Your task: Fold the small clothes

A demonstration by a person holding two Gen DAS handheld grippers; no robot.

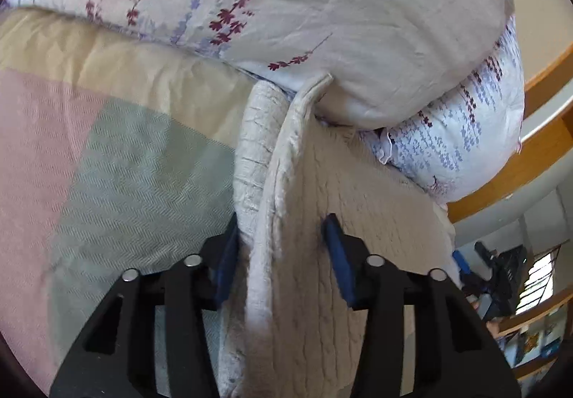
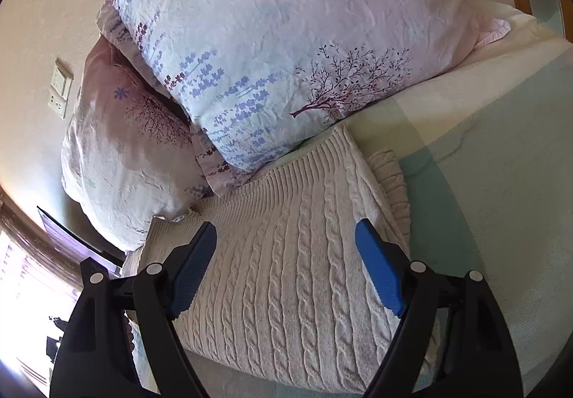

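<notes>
A cream cable-knit sweater (image 2: 293, 272) lies folded on the bed, its far edge against the pillows. In the left wrist view a raised fold of the sweater (image 1: 283, 204) stands between the blue pads of my left gripper (image 1: 283, 236), which is closed on it. My right gripper (image 2: 286, 247) is open and hovers just above the sweater's flat top, one blue finger pad (image 2: 379, 272) near its right edge, holding nothing.
Two floral pillows (image 2: 286, 39) are stacked at the head of the bed, touching the sweater. The bed has a pink, green and cream checked cover (image 1: 107, 165). A wooden headboard (image 1: 537, 154) curves at the right; a wall socket (image 2: 59, 90) sits at the left.
</notes>
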